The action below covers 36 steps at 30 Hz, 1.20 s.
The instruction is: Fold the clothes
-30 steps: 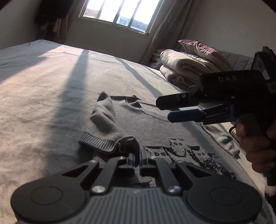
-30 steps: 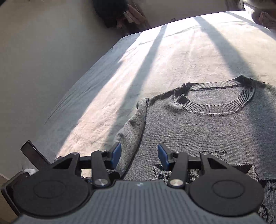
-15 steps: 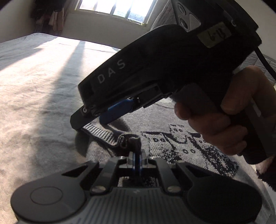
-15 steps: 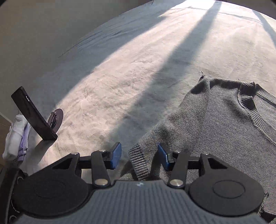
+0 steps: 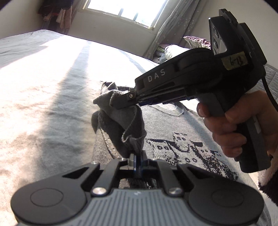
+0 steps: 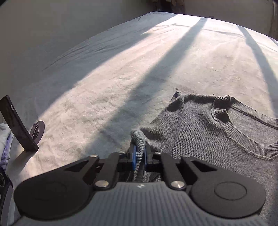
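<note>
A grey knit sweater (image 6: 217, 139) with a pixelled dark print (image 5: 187, 149) lies face up on the bed, collar (image 6: 243, 132) to the right. Its sleeve (image 5: 119, 121) is bunched up off the sheet between both grippers. My left gripper (image 5: 137, 156) is shut on the lower end of that sleeve. My right gripper (image 6: 139, 153) has its jaws closing on the ribbed cuff (image 6: 139, 139), which sits pinched between the blue pads. From the left wrist view the right gripper (image 5: 121, 102) reaches in from the right, held by a hand (image 5: 243, 125).
A pale bedsheet (image 6: 156, 60) spreads to the left and far side, striped with sun and shadow. A dark phone on a round stand (image 6: 17, 125) sits near the bed's left edge beside folded pale cloth (image 6: 4, 139). Stacked quilts (image 5: 173, 50) lie under the window (image 5: 125, 10).
My right gripper swung left from the sweater's chest to the sleeve, and its jaws came together on the ribbed cuff. The sleeve now stands bunched up. The left gripper kept its grip and place.
</note>
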Available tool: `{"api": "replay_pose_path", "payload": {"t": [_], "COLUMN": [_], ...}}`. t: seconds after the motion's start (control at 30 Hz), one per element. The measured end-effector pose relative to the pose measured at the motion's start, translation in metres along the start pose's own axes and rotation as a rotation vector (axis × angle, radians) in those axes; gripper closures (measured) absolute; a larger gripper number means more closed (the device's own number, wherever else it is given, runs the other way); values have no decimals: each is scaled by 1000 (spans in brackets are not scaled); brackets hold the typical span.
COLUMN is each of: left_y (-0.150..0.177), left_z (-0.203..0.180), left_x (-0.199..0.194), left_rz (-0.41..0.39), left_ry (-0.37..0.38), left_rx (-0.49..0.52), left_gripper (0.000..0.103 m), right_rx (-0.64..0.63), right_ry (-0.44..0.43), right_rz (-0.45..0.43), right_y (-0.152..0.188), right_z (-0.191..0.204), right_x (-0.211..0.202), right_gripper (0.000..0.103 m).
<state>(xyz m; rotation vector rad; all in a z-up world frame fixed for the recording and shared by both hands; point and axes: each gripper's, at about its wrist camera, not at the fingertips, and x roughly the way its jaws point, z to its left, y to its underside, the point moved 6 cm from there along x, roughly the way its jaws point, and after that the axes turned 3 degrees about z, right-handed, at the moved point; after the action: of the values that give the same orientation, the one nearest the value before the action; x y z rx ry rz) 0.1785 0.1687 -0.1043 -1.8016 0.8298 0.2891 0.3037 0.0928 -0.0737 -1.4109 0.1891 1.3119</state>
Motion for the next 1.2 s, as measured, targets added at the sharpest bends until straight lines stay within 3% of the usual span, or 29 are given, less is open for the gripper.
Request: {"api": "replay_pose_path", "payload": {"t": [0.23,0.47,0.67,1.0,1.2], "left_y": [-20,-39,-35,-21,-20], "left_z": [28,77,112,120,124], "left_x": [-25,-58,-63,-50,-62], "left_rz": [-91,-202,-189,-73,-90], "left_ry": [-42,-169,-215,-295,-298], "left_rx": [-117,-279,-421,-494,-532], "left_gripper": [99,99,99,98,95], "right_rx": [213,214,157,71,57], "right_ry": [-90,-160,-159,-113,-120], "right_rz": [-112,-178,-219,-184,-171], "right_y": [-15,-47,-65,-67,-77], "right_z": [-16,19,61,85,88], "right_x": [-12,7,44,95,96], "right_gripper": [94,93,93,97,99]}}
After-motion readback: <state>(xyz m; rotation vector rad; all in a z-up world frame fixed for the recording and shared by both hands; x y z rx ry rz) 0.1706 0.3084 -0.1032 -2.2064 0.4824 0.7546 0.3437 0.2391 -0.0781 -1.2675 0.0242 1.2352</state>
